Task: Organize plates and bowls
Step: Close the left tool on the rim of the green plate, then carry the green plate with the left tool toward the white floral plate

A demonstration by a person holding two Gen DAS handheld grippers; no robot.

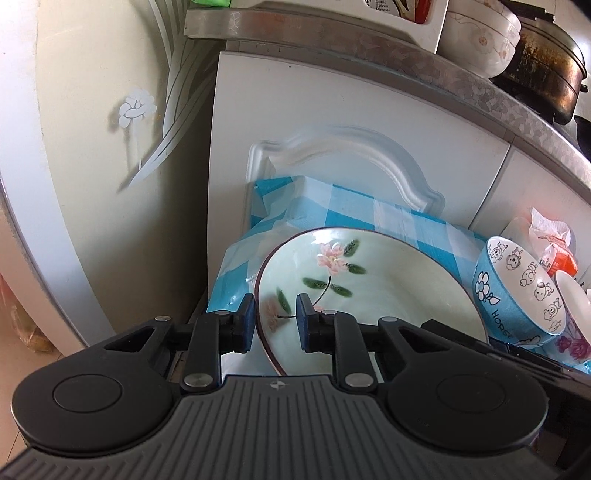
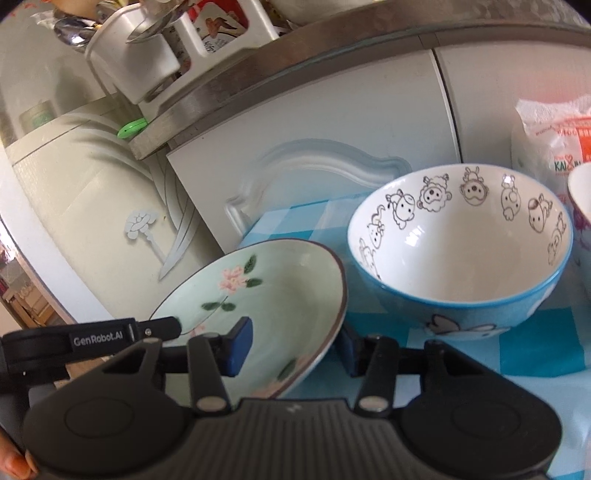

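Both grippers, L (image 1: 275, 321) & R (image 2: 295, 347), pinching green floral plate (image 1: 388, 280) rim.

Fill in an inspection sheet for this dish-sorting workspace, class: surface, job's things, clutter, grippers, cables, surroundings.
Surface: blue-and-white checked cloth, wrinkled.
Job's things: pale green flowered ceramic plate, tilted; blue cartoon-printed ceramic bowl upright beside it.
Clutter: orange-and-white plastic packet behind the bowl.
Grippers: left gripper closed on the plate's rim; right gripper straddles another part of the rim, contact unclear.
Cables: nothing seen.
Surroundings: white cabinet door; grey countertop holding stacked white bowls.
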